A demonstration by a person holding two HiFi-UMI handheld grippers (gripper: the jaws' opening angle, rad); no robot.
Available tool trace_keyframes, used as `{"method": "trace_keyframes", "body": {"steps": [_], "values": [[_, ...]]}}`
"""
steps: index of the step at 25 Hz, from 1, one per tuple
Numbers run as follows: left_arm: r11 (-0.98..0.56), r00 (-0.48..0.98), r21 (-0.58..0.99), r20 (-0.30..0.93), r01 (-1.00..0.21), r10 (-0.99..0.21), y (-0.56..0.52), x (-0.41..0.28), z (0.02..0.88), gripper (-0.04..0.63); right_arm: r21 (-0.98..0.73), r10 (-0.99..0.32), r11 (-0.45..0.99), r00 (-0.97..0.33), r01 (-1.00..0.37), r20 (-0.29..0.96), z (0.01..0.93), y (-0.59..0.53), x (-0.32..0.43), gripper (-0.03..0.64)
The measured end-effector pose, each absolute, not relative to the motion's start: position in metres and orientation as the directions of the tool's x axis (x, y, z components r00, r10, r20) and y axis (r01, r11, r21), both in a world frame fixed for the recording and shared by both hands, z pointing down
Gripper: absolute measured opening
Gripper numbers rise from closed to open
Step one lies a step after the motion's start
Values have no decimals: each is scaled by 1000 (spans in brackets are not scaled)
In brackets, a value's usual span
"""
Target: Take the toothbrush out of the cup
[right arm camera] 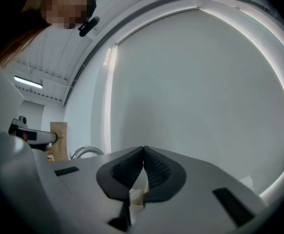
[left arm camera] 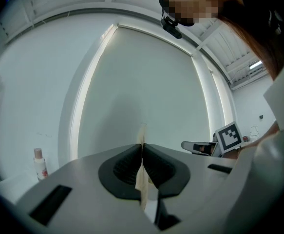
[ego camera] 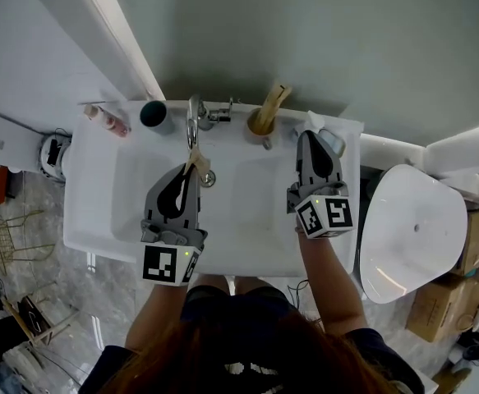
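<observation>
Cup (ego camera: pixel 258 132) with tan stick (ego camera: pixel 274 103) inside on sink (ego camera: pixel 91 212) rim; left gripper (left arm camera: pixel 142 149) pinching toothbrush (left arm camera: pixel 142 133), right gripper (right arm camera: pixel 143 152) pressed together.

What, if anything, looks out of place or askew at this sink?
Nothing looks spilled or broken. The one unusual thing is the thin beige toothbrush: it is clamped in the left claw over the basin, close to the faucet, not standing in a cup.

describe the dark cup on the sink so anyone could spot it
On the back ledge of the white sink stands a chrome tap. The dark cup sits just left of it, before the small pink bottles. It is the only dark vessel; the tan cup stands right of the tap.
</observation>
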State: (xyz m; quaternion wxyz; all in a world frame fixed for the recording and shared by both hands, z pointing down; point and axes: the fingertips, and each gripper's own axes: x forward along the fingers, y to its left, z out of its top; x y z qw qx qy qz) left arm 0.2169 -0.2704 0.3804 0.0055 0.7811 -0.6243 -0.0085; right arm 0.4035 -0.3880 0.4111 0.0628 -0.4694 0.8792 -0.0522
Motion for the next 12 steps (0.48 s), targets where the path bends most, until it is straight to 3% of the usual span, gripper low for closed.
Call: {"method": "trace_keyframes", "body": {"steps": [3, 12], "values": [[-233, 233, 17, 4, -972, -972, -274, 221, 384, 26, -153, -835, 546, -549, -824, -22, 427, -415, 392, 15], [-232, 233, 29, 47, -972, -971, -268, 222, 400, 26, -140, -856, 464, -483, -875, 185, 496, -482, 357, 183]]}}
